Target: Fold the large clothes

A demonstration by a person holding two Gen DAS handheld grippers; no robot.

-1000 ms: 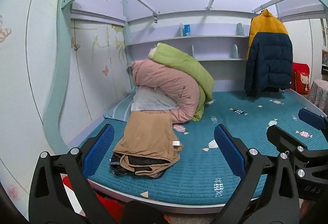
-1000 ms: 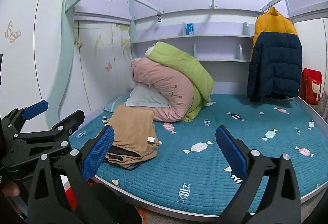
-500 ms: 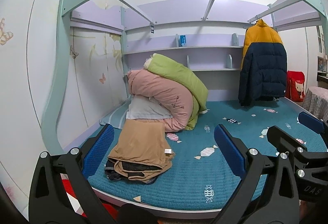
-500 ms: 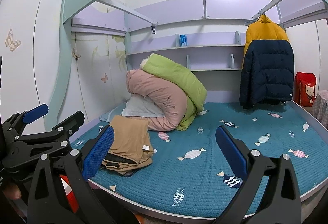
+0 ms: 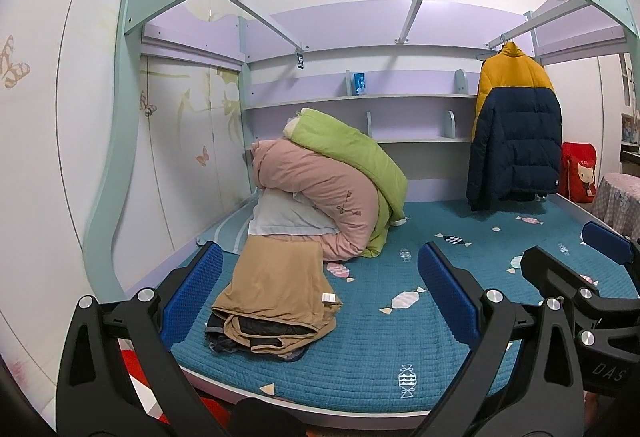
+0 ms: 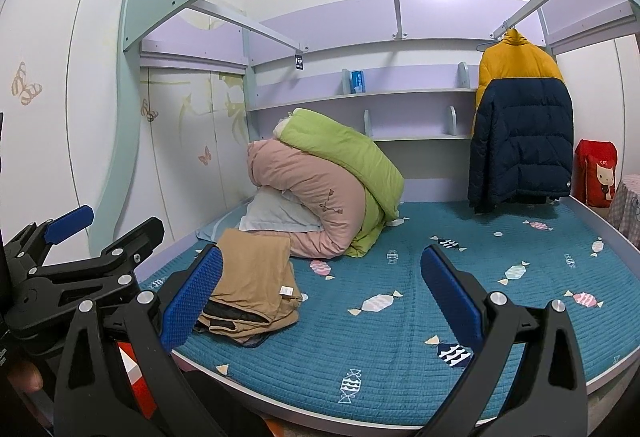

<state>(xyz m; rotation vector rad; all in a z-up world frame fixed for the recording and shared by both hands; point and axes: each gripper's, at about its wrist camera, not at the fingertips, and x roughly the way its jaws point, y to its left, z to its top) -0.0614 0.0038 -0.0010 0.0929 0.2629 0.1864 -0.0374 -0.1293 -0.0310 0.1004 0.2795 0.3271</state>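
- The left gripper (image 5: 320, 301) is spread wide and holds nothing; its blue-padded fingers (image 5: 194, 295) hang in the air short of the bed's near edge (image 5: 360, 407).
- The right gripper (image 6: 320, 303) is likewise spread wide and empty, off the bed, touching nothing.
- The folded tan garment (image 5: 276, 295) lies on the teal candy-print mattress cover (image 5: 380, 349), close to the near left corner, with darker clothing layered underneath it.
- Just behind it a pale pillow (image 5: 284, 217), a rolled pink quilt (image 5: 320, 193) and a green quilt (image 5: 348, 153) pile against the back shelves.
- The middle and right of the mattress are open; a yellow-and-navy puffer jacket (image 6: 520, 133) hangs at the back right.
- The left wrist view catches the right gripper at its right edge; the right wrist view shows the left gripper (image 6: 84, 257) at its left edge.
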